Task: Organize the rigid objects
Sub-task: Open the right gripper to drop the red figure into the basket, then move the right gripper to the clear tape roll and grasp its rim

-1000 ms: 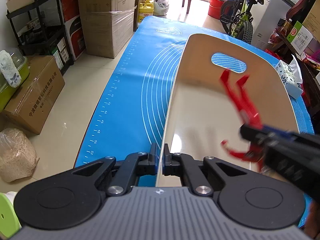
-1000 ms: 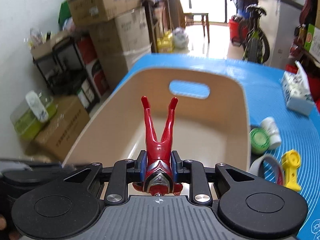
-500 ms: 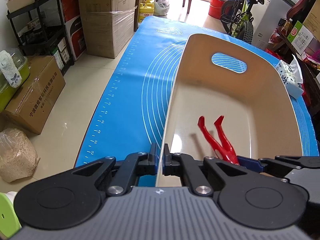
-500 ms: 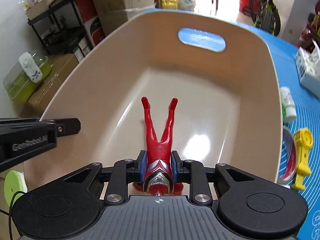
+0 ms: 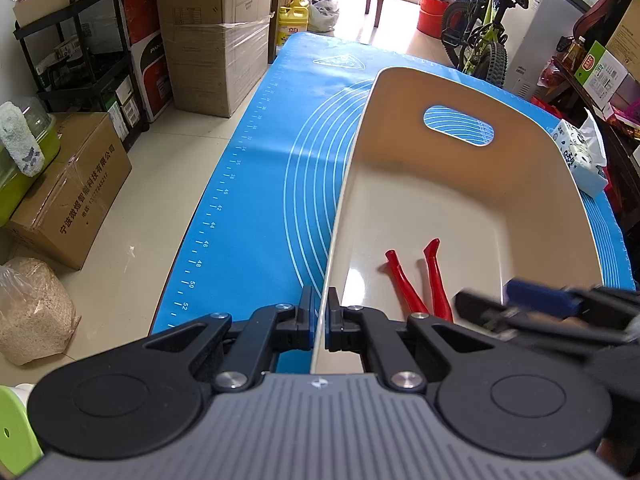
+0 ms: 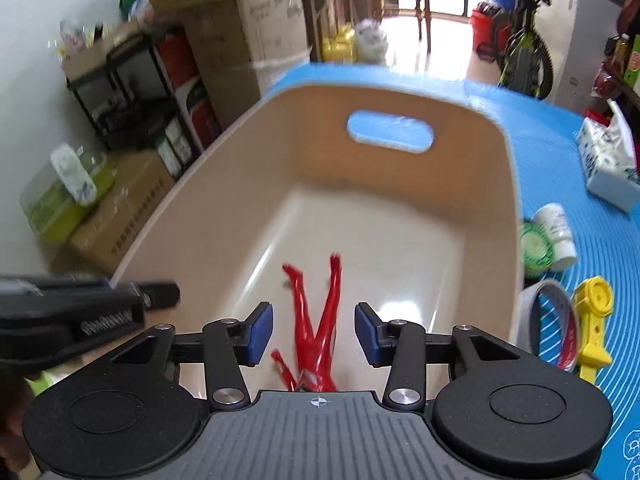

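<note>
A red toy figure (image 6: 318, 320) lies on the floor of the beige bin (image 6: 496, 200), legs pointing to the far wall. My right gripper (image 6: 314, 334) hangs just above it, its jaws opening; the pads stand clear of the figure on both sides. In the left wrist view the figure's red legs (image 5: 424, 280) show near the bin's near end, with the right gripper (image 5: 516, 304) blurred beside them. My left gripper (image 5: 319, 322) is shut on the bin's left wall (image 5: 340, 216).
The bin stands on a blue mat (image 5: 260, 184). To its right lie a yellow plastic toy (image 6: 594, 320), a roll of tape (image 6: 554, 320), a white bottle (image 6: 558, 236), a green lid (image 6: 536, 248) and a tissue pack (image 6: 608, 168). Cardboard boxes (image 5: 68, 196) and shelves line the floor at left.
The right gripper carried the figure down into the bin, then its jaws parted and the figure dropped to the bin's floor. The left gripper stayed shut on the bin's wall.
</note>
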Action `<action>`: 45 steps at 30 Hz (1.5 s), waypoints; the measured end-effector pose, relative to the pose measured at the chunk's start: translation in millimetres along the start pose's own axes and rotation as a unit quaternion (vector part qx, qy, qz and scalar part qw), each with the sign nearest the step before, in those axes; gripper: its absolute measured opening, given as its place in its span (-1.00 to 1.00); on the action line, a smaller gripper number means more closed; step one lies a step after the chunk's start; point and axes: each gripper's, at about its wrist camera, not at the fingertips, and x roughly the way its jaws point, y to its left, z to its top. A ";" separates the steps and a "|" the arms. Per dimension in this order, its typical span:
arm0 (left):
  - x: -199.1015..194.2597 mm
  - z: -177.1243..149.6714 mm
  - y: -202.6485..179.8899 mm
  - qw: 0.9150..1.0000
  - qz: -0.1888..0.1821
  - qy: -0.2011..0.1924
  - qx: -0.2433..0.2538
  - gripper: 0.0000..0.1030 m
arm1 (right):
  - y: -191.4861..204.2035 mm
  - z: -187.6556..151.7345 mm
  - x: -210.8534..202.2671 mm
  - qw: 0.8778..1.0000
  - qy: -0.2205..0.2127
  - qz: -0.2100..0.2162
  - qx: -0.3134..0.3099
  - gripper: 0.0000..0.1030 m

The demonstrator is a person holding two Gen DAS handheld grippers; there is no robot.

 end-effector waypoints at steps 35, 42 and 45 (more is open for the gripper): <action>-0.1 -0.7 0.0 1.000 0.001 0.000 -0.002 -0.88 | -131.5 -27.5 4.5 0.993 -0.029 -0.100 0.055 0.10; -0.2 -0.5 0.0 1.000 0.001 0.001 -0.003 -0.88 | -135.8 -32.2 17.7 0.994 -0.012 -0.092 0.061 0.04; -0.2 -0.5 0.1 1.000 0.001 0.001 -0.002 -0.88 | -134.5 -34.2 22.2 0.995 -0.004 -0.082 0.065 -0.04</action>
